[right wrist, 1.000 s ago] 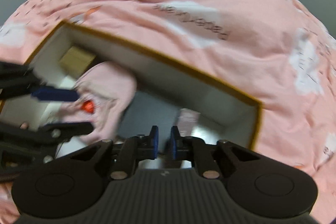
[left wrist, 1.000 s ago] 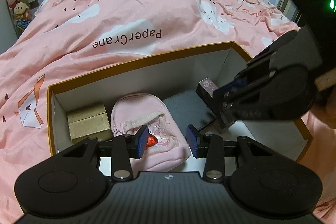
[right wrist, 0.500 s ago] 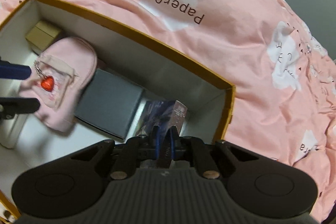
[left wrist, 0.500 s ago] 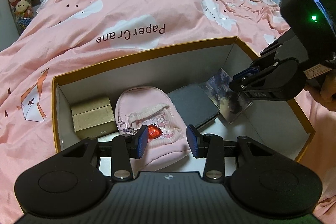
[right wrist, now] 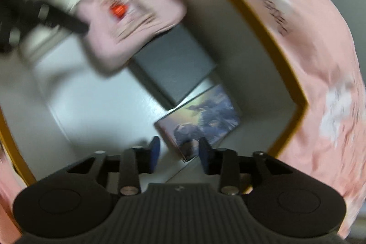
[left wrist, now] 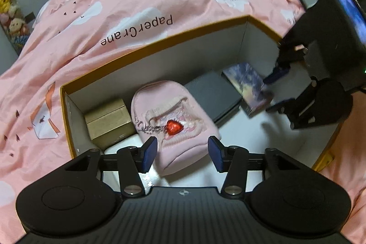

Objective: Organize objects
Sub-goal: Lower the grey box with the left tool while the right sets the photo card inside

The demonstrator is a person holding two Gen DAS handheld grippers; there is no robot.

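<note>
- Left wrist view only: plush toys (left wrist: 11, 13) stacked at the far left wall, a doorway at top right, and the printed words on the pink bedspread (left wrist: 137, 4) legible; whole open box (left wrist: 160, 42) with yellow-brown rim seen resting on the bed.
- Same view: tan carton (left wrist: 107, 120) in the box's left corner, pink pouch (left wrist: 173, 120) with red heart charm (left wrist: 173, 126) beside it, grey flat case (left wrist: 212, 95) next, picture-printed small box (left wrist: 249, 86) furthest right.
- Right wrist view only: printed face of the small box (right wrist: 203, 120) shown close, a cloudy sky scene; heavily blurred elsewhere.
- Small box lying flat on the box floor, touching the grey case (right wrist: 169, 63), long axis running diagonally toward the far right corner.
- Right gripper (right wrist: 178, 152): fingers opening, near corner of the small box between them, pads not pressing.
- Left gripper (left wrist: 181, 153): fingers opening, straddling the pouch's near end without contact.
</note>
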